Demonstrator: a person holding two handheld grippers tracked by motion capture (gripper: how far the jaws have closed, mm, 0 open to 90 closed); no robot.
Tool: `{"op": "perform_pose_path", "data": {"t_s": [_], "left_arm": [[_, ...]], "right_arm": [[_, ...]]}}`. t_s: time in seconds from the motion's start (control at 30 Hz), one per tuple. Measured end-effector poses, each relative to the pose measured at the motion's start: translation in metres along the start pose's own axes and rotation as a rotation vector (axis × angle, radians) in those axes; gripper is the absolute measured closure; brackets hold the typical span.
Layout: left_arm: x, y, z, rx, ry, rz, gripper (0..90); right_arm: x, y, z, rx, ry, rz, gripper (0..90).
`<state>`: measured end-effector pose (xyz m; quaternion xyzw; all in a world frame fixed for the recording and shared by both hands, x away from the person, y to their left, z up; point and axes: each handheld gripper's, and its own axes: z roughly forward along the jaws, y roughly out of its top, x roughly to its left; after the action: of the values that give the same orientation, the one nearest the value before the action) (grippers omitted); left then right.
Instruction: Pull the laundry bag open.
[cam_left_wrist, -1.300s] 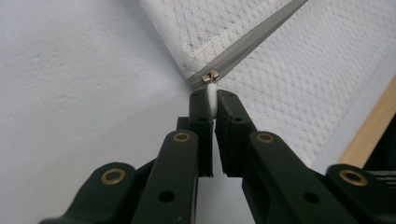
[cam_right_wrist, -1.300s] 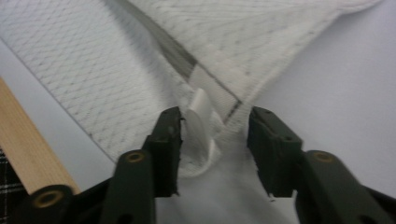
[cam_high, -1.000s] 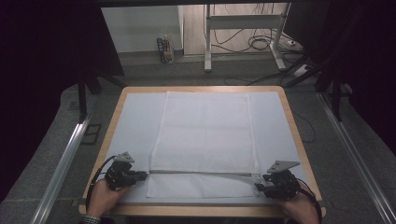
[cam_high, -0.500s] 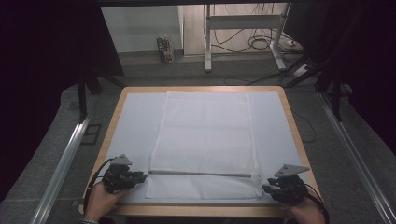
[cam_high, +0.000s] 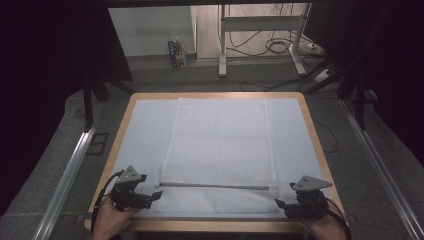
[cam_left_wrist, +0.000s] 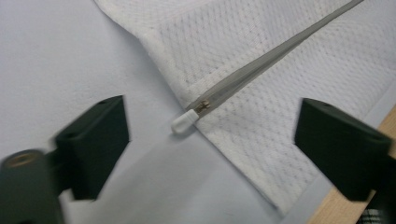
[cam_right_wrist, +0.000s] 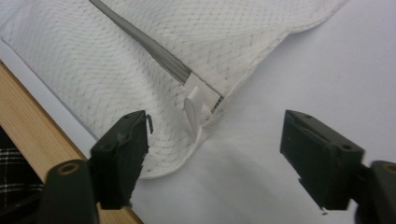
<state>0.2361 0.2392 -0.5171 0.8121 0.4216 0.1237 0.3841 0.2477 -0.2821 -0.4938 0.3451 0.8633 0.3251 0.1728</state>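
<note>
I have the white mesh bag (cam_high: 220, 150) lying flat and smoothed out in the middle of the surface (cam_high: 310, 127), its grey zipper (cam_high: 215, 186) running straight across near my edge. My left tongs (cam_high: 146, 198) sit spread just off the zipper's capped end (cam_left_wrist: 183, 123); my right tongs (cam_high: 283, 205) sit spread around the white pull tab (cam_right_wrist: 192, 112), gripping nothing. I judge the laying-out done and any work on the zipper not yet begun.

One mesh bag (cam_high: 220, 150) with one zipper (cam_high: 215, 186) and one zipper pull (cam_right_wrist: 192, 109), on one bench (cam_high: 310, 125); two tongs, left (cam_high: 150, 196) and right (cam_high: 282, 204).
</note>
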Motion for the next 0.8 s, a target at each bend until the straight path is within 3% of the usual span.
{"op": "perform_pose_path", "data": {"t_s": [0.27,0.6,0.8], "left_arm": [[-0.016,-0.011,-0.012,-0.015,0.038,0.022,1.5],[-0.019,-0.030,-0.012,0.026,0.073,0.023,0.7],[-0.020,-0.031,-0.013,0.028,0.098,0.028,0.4]], "right_arm": [[0.003,-0.007,-0.006,-0.039,-0.004,0.036,9.1],[0.005,-0.017,-0.009,-0.031,0.026,0.062,4.8],[0.006,-0.018,-0.009,-0.033,0.023,0.058,3.8]]}}
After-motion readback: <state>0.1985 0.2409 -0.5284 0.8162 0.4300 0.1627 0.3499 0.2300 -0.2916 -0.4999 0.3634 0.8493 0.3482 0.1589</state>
